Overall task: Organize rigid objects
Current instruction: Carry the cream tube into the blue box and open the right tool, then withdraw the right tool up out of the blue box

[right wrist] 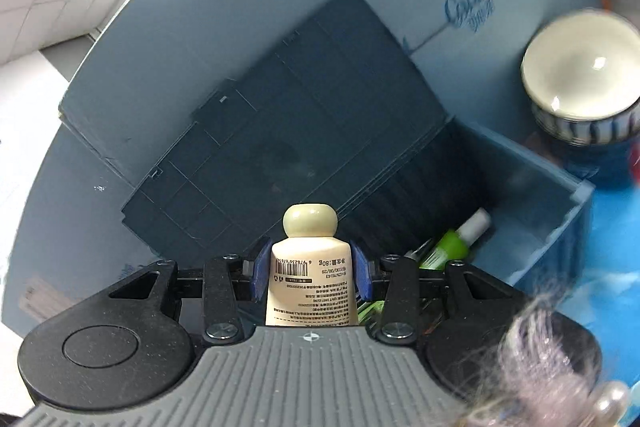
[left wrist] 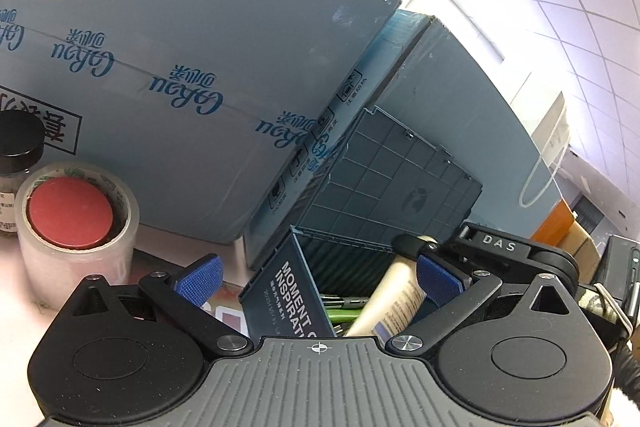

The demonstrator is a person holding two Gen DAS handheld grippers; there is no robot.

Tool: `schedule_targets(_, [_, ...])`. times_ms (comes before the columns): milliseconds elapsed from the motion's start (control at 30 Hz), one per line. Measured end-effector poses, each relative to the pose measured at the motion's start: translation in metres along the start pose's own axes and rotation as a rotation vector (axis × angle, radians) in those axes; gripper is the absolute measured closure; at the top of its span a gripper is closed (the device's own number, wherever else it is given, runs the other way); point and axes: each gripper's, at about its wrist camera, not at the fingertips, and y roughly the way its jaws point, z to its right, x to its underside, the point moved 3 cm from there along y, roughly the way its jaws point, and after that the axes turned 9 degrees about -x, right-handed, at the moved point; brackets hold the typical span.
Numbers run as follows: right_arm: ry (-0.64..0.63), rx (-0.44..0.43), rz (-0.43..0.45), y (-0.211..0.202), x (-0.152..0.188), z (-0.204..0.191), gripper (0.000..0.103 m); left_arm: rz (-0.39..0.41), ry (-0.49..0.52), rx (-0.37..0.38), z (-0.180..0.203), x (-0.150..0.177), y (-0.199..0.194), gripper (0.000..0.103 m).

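Right tongs [right wrist: 312, 269] grip an "80g" cream tube [right wrist: 310, 279] over the "MOMENT" box [left wrist: 294, 291]; left tongs [left wrist: 320, 277] gape.

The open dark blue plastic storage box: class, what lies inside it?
Inside the dark blue plastic box lies a green tube with a white cap. The right gripper and its cream tube cover the rest.

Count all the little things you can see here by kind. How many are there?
Cream tubes: 1, the cream tube held in the right gripper
Green-and-white bottles: 1, the green bottle in the blue box
Tape rolls: 1, the tape roll
Red lids: 1, the red lid
Dark-capped jars: 1, the jar
Bowls: 1, the bowl
Total: 6
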Motion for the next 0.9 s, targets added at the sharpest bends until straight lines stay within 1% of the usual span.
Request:
schedule_targets(133, [-0.066, 0.08, 0.074, -0.014, -0.008, -0.005, 0.061, -0.003, 0.0, 0.001, 0.001, 0.0, 0.001, 0.0])
schedule_targets(200, [-0.105, 0.115, 0.118, -0.024, -0.012, -0.009, 0.052, -0.003, 0.003, 0.005, 0.001, 0.0, 0.0, 0.0])
schedule_targets(233, [-0.122, 0.122, 0.136, -0.028, -0.014, -0.011, 0.05, -0.002, 0.003, 0.006, 0.001, 0.0, -0.001, 0.0])
schedule_targets(267, [-0.132, 0.123, 0.148, -0.033, -0.016, -0.011, 0.047, -0.002, 0.004, 0.008, 0.001, 0.0, -0.002, 0.0])
schedule_targets(367, [-0.153, 0.119, 0.162, -0.04, -0.019, -0.016, 0.046, 0.0, 0.008, 0.008, 0.002, 0.0, -0.003, 0.0])
schedule_targets(400, [-0.162, 0.116, 0.163, -0.042, -0.018, -0.018, 0.044, 0.001, 0.01, 0.009, 0.003, 0.0, -0.003, 0.0])
schedule_targets(500, [-0.184, 0.106, 0.173, -0.054, -0.009, -0.024, 0.04, 0.007, 0.02, 0.015, 0.006, 0.0, -0.006, 0.0])
schedule_targets(533, [-0.196, 0.103, 0.177, -0.064, -0.003, -0.022, 0.04, 0.01, 0.024, 0.019, 0.008, 0.0, -0.007, 0.0])
schedule_targets(633, [-0.229, 0.102, 0.196, -0.074, -0.001, -0.026, 0.037, 0.02, 0.037, 0.03, 0.014, 0.0, -0.011, 0.0])
schedule_targets(833, [-0.288, 0.102, 0.259, -0.107, -0.001, -0.028, 0.027, 0.048, 0.076, 0.054, 0.031, 0.001, -0.024, 0.0])
schedule_targets(900, [-0.31, 0.107, 0.288, -0.123, 0.001, -0.029, 0.022, 0.07, 0.086, 0.077, 0.04, 0.001, -0.033, 0.0])
